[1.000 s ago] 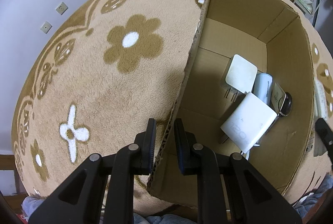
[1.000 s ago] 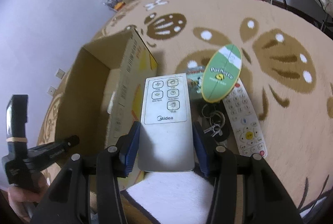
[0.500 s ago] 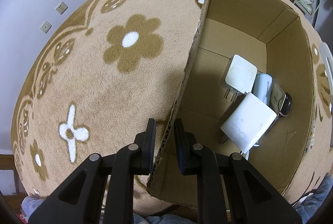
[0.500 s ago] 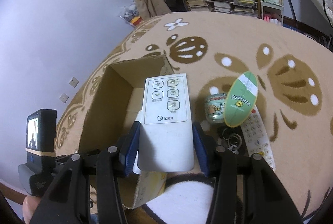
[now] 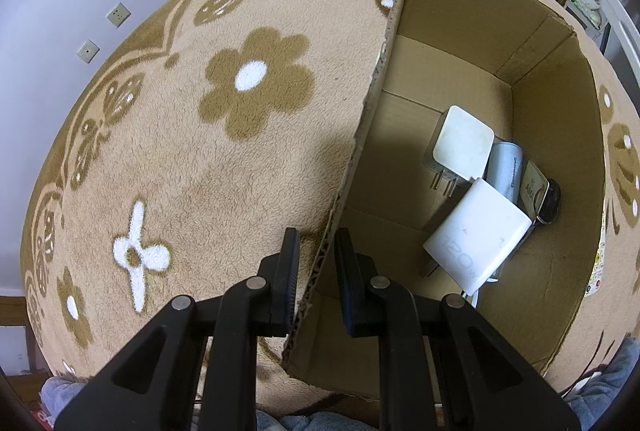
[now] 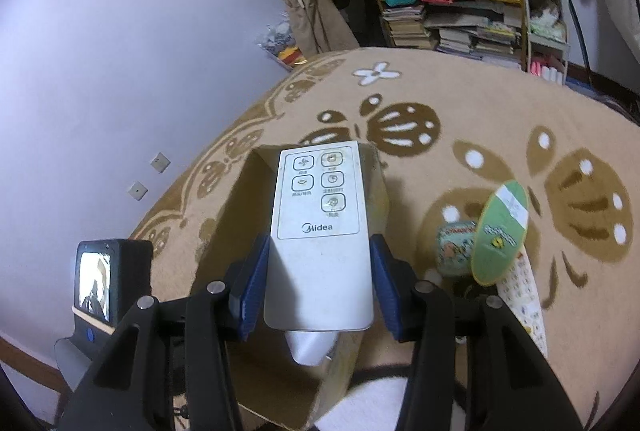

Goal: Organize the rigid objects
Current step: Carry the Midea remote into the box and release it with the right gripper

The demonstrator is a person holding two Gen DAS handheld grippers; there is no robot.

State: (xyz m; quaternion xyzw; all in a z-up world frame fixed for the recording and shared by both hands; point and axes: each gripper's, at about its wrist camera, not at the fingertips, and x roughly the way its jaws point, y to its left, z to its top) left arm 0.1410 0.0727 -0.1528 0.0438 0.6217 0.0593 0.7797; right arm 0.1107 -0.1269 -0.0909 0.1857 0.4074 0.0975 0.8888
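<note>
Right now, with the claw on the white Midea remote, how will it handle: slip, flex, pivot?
The Midea remote looks like a rigid plastic slab, so flex is unlikely. Its glossy sides could slip a little against the right claw, though the pads look ribbed. The grip sits near its lower end, so the long front part may pivot downward over the cardboard box if jolted.

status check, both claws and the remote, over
Left claw clamps box wall. Right claw holds Midea remote above box. Two chargers already inside.
</note>
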